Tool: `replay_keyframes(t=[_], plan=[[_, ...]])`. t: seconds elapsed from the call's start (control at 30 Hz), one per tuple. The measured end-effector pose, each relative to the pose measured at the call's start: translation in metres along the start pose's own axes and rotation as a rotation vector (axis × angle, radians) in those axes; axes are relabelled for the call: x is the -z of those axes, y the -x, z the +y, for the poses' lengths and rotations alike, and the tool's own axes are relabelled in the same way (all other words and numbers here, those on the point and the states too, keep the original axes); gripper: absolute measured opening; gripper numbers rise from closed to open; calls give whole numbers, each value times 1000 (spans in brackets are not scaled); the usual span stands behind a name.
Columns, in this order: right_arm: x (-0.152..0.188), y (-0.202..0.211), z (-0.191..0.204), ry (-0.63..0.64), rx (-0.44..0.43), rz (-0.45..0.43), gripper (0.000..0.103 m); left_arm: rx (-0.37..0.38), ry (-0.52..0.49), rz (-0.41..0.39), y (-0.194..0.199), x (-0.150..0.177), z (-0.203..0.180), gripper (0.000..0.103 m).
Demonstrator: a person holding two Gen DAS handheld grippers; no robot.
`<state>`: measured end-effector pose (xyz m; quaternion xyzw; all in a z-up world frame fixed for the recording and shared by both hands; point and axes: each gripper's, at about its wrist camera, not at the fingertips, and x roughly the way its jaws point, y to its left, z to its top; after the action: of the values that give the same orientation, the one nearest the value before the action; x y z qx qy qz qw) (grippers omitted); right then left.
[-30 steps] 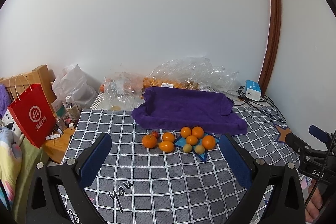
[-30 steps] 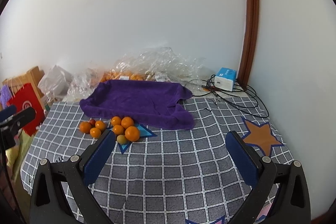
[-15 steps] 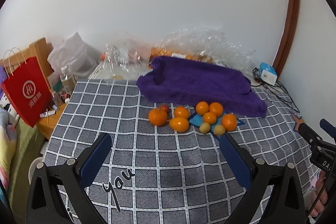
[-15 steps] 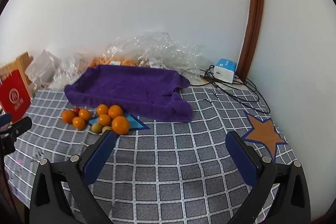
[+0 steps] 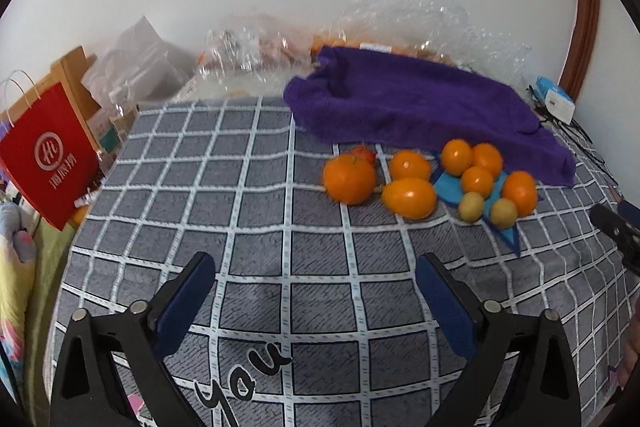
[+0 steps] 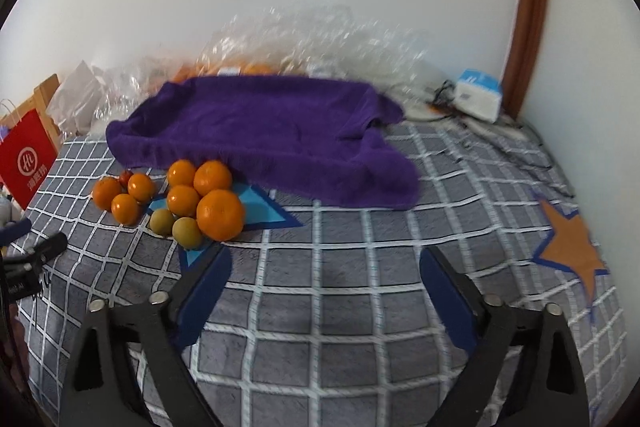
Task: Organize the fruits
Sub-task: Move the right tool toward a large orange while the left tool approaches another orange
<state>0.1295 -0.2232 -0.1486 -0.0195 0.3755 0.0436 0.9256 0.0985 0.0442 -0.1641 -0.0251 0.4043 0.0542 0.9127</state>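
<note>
The left gripper (image 5: pixel 316 279) tilts down toward the checked cloth (image 5: pixel 256 211), its jaws wide but closing, nothing between them and touching nothing. The fruits (image 5: pixel 432 179) lie ahead of it and to its right, well apart, just before the purple towel (image 5: pixel 416 107). The right gripper (image 6: pixel 326 277) also tilts down at the cloth, jaws wide and closing on nothing. From it the fruits sit ahead to the left; the nearest orange (image 6: pixel 220 215) and a small green fruit (image 6: pixel 187 233) lie near its left finger (image 6: pixel 204 295), not touching
</note>
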Motion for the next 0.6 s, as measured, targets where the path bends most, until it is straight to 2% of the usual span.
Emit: replay_keyframes(t=[0.1, 0.17, 0.33, 0.43, 0.53, 0.6], plan=[[-5, -15, 10, -20, -111, 6, 81, 11, 30, 48, -14, 2, 10, 91], [-9, -23, 20, -11, -167, 7, 77, 19, 34, 54, -18, 4, 15, 86], [-18, -50, 38, 4, -194, 47, 68, 14, 38, 73, -27, 7, 18, 79], [-20, -67, 39, -9, -211, 96, 67, 16, 41, 63, -29, 8, 18, 78], [-23, -77, 35, -46, -254, 110, 66, 8, 32, 59, -29, 9, 16, 78], [-25, -83, 32, -78, -293, 132, 59, 4, 28, 61, -31, 9, 15, 78]])
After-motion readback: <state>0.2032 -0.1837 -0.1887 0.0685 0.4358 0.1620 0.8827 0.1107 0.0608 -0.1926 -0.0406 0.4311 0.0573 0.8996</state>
